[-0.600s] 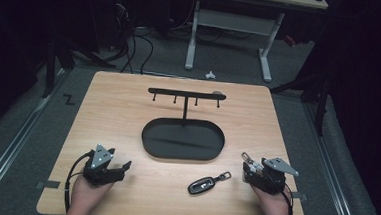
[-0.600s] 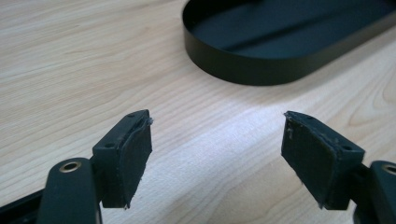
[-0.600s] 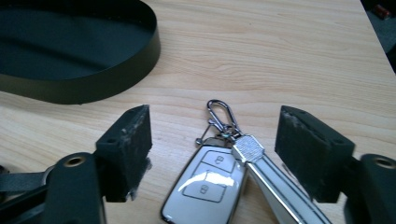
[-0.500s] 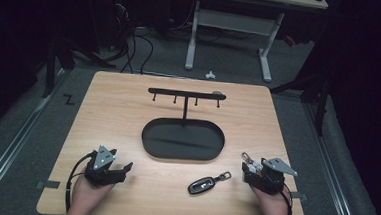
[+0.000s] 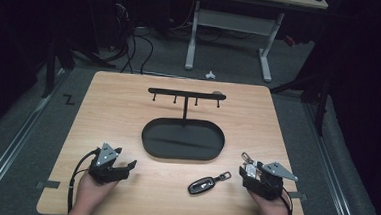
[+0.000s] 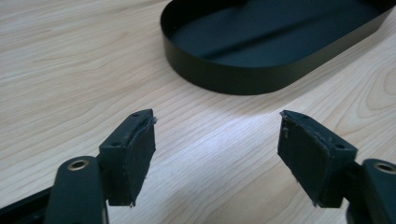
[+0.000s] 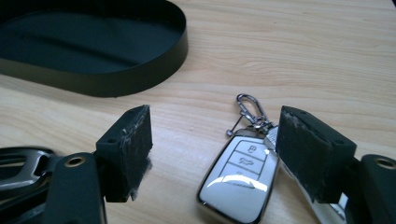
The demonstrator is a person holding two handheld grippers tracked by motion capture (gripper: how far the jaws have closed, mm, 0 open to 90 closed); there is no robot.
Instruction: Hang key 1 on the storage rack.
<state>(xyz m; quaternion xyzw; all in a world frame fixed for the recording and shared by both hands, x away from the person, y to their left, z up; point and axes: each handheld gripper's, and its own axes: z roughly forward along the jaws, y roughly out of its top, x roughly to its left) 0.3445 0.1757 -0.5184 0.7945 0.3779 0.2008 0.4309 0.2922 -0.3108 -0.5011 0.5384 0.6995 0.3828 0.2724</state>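
Chrome-clipped white key fob (image 7: 240,175) sits between my right hand-held gripper (image 7: 212,158) jaws, spread to grasp it; left hand-held gripper (image 6: 217,156) spread, idle at seven o'clock from tray (image 5: 149,135).

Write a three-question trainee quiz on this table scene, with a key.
1. True or false: the right gripper has its jaws shut on the silver key fob.
2. Where does the black key fob lie?
A) on the table, between the oval tray and the near edge
B) inside the oval tray
C) hanging from the hook rack
3. Fill in: the jaws of the left gripper stand ___, with bare wood between them.

Key: 1 false, the jaws stand apart with the fob lying between them; 2 A; 3 open.
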